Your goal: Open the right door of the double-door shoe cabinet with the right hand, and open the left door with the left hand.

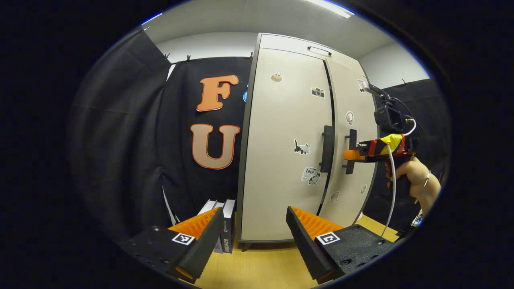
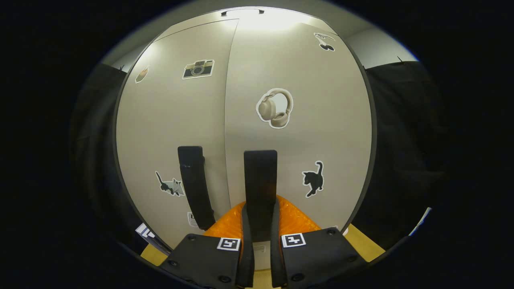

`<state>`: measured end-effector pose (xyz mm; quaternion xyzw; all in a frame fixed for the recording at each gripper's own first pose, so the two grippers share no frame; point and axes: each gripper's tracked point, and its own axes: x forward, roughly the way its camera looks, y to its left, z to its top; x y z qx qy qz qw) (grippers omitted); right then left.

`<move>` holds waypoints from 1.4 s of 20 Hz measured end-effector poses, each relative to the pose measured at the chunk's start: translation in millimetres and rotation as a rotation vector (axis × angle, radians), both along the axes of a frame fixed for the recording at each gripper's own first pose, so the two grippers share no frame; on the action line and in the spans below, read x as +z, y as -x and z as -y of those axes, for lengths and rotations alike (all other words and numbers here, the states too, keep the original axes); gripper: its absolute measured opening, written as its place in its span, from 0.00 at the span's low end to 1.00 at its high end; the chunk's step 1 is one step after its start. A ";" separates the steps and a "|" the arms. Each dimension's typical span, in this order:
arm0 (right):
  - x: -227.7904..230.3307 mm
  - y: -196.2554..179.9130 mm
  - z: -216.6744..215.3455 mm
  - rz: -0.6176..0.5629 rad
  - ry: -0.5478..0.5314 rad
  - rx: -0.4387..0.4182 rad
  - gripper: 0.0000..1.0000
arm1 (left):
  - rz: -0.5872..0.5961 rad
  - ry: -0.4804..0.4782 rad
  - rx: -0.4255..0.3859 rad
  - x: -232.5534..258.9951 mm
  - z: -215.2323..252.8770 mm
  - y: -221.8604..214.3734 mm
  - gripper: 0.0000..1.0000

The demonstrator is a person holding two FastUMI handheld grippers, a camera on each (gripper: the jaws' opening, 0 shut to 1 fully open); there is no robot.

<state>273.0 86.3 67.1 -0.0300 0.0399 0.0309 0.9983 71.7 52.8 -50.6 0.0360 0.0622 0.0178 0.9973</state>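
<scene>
The pale double-door shoe cabinet [image 1: 281, 132] stands straight ahead, and both doors look closed. A dark vertical handle [image 1: 327, 148] sits on the left door and another handle [image 1: 351, 140] on the right door. In the left gripper view my left gripper [image 1: 253, 237] is open, well short of the cabinet and holding nothing. My right gripper [image 1: 350, 155] reaches in from the right onto the right handle. In the right gripper view my right gripper [image 2: 260, 230] is shut on the right door handle [image 2: 260, 176], with both fingers pressing its sides. The left door handle [image 2: 194, 184] is beside it.
Several upright books [image 1: 225, 228] lean against the cabinet's lower left side. The cabinet stands on a light wooden surface [image 1: 257, 265]. A person's hand [image 1: 409, 172] holds the right gripper, with a white cable hanging from it. Black cloth walls close in the left and right sides.
</scene>
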 end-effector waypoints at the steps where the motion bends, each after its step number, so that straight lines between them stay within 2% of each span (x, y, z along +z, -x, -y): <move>1: 1.0 3.5 1.9 -0.004 0.010 -0.001 0.24 | 0.002 0.004 -0.004 0.9 2.6 1.7 0.95; 3: 0.6 6.2 6.2 -0.009 -0.012 -0.009 0.24 | 0.011 0.014 -0.015 5.6 7.3 5.4 0.95; 5: 1.1 13.5 6.8 -0.020 -0.091 -0.018 0.08 | 0.027 0.023 -0.022 12.2 11.7 10.0 0.95; 21: 3.3 42.0 38.6 -0.020 -0.054 0.004 0.08 | 0.053 0.033 -0.035 36.6 57.3 30.8 0.95; 28: 5.1 51.3 65.7 -0.016 -0.014 -0.030 0.08 | 0.068 0.052 -0.038 45.8 90.6 33.9 0.95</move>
